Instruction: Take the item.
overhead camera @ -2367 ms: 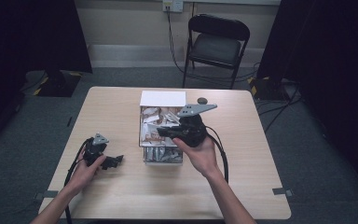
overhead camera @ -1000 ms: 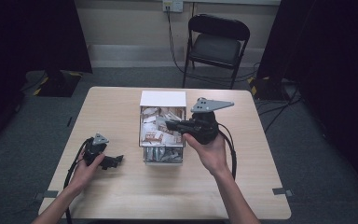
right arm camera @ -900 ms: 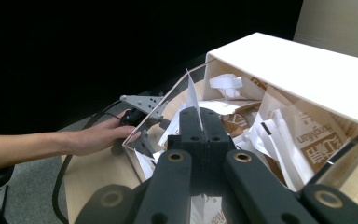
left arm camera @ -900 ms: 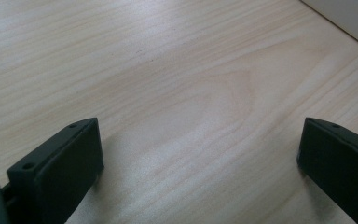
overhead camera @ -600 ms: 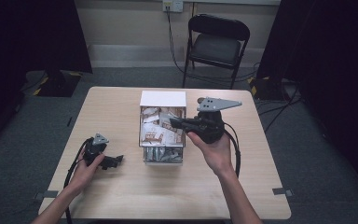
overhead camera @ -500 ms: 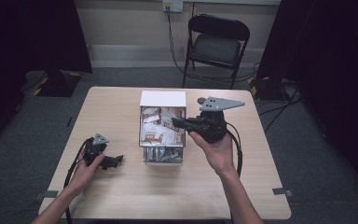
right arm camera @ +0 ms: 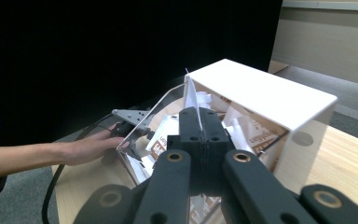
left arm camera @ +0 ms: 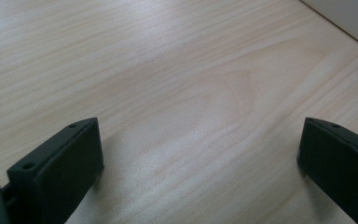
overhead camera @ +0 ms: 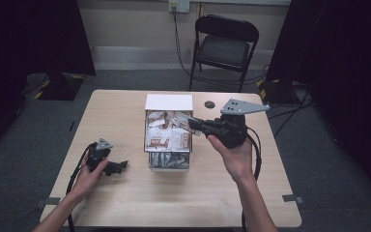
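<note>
High view: the right gripper (overhead camera: 197, 126), clenched on a white packet (right arm camera: 192, 97), hung level above the box's (overhead camera: 169, 102) right rim. The left gripper (overhead camera: 118, 166), jaws spread and holding nothing, rested on bare bench (overhead camera: 125, 203) well left of it.

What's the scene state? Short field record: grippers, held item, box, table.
right gripper: jaws shut on a white packet, held above the box
left gripper: jaws open, nothing between them, low over the table
box: clear walls, white end, filled with packets
packets in box: white with brown print
table extras: small dark round thing near the far edge
</note>
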`<state>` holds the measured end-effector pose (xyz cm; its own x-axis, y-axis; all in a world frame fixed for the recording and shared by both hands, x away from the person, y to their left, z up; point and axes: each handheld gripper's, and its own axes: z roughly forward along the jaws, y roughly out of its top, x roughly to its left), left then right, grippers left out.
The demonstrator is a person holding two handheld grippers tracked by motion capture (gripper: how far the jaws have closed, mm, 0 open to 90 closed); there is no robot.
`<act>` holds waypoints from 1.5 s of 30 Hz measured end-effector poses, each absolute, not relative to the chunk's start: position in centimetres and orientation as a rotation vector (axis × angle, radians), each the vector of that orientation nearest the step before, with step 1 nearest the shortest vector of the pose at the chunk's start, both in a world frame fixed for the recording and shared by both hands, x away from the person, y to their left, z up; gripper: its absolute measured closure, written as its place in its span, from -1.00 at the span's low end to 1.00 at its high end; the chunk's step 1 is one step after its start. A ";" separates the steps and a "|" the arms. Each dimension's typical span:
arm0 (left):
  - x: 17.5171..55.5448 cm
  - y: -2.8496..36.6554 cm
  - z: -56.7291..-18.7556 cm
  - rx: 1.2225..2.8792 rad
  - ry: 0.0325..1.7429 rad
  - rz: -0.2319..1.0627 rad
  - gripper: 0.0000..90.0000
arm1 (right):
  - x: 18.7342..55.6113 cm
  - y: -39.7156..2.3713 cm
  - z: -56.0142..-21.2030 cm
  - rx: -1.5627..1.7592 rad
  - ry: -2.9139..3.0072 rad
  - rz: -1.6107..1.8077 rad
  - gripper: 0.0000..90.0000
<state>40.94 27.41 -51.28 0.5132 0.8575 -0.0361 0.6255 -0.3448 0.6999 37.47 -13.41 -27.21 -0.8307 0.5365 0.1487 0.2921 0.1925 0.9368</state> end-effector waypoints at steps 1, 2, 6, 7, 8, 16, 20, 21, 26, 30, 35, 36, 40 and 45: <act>40.9 27.4 -51.3 2.090 1.205 0.448 -1.00 | 37.4 -13.6 -27.1 0.801 2.246 1.693 1.00; 40.9 27.4 -51.3 2.089 1.205 0.448 -1.00 | 37.4 -13.8 -27.1 0.804 2.242 1.694 1.00; 40.9 27.4 -51.3 2.090 1.205 0.448 -1.00 | 37.3 -14.6 -26.9 0.817 2.222 1.696 1.00; 40.9 27.4 -51.3 2.090 1.205 0.448 -1.00 | 37.3 -14.7 -26.9 0.817 2.219 1.706 1.00; 40.9 27.4 -51.3 2.090 1.205 0.448 -1.00 | 37.3 -14.9 -26.9 0.824 2.216 1.715 1.00; 40.9 27.4 -51.3 2.089 1.206 0.448 -1.00 | 37.5 -16.2 -27.2 0.879 2.184 1.684 1.00; 40.9 27.4 -51.3 2.089 1.205 0.448 -1.00 | 37.5 -16.6 -27.2 0.894 2.170 1.673 1.00; 40.9 27.4 -51.3 2.090 1.205 0.448 -1.00 | 37.5 -16.7 -27.2 0.894 2.171 1.670 1.00; 40.9 27.4 -51.3 2.090 1.205 0.448 -1.00 | 37.7 -17.2 -27.7 0.919 2.173 1.639 1.00; 40.9 27.4 -51.3 2.089 1.205 0.448 -1.00 | 38.0 -18.0 -28.8 0.967 2.178 1.611 1.00; 40.9 27.4 -51.3 2.090 1.205 0.448 -1.00 | 38.4 -18.6 -29.3 0.996 2.169 1.604 1.00; 40.9 27.4 -51.3 2.089 1.205 0.448 -1.00 | 38.4 -18.6 -29.3 0.994 2.168 1.600 1.00; 40.9 27.4 -51.3 2.090 1.205 0.448 -1.00 | 38.4 -18.7 -29.7 1.002 2.178 1.575 1.00; 40.9 27.4 -51.3 2.090 1.205 0.448 -1.00 | 38.8 -18.8 -30.5 1.024 2.197 1.547 1.00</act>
